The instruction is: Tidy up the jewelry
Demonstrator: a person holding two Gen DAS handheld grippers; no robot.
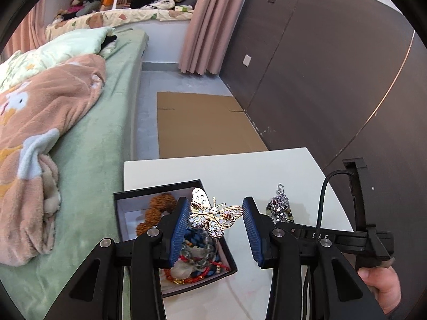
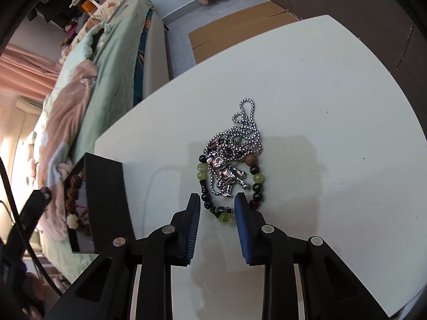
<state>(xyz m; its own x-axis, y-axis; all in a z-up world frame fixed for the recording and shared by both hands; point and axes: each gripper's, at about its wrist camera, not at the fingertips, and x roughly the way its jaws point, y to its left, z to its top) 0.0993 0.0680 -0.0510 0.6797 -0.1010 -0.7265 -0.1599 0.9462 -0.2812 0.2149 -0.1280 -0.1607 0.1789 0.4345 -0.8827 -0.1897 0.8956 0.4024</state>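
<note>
Gripping a gold filigree butterfly brooch (image 1: 213, 217) between its ribbed blue pads, the left gripper (image 1: 216, 222) held the pierced metal wings above the black square cardboard box (image 1: 121, 213), whose pale lining cradled knobbly brown seed beads (image 1: 153, 213), clear glass beads and red cord. Over on the smooth white tabletop (image 2: 320, 106) lay a tangled silver box-link chain (image 2: 240, 138) with a small metal figure charm, heaped inside a bracelet of round green and black stone beads (image 2: 257, 180). The right gripper (image 2: 217, 200) hung just over the bracelet's near edge, its jaws narrow with beads between the tips; I cannot tell whether the pads pressed them.
</note>
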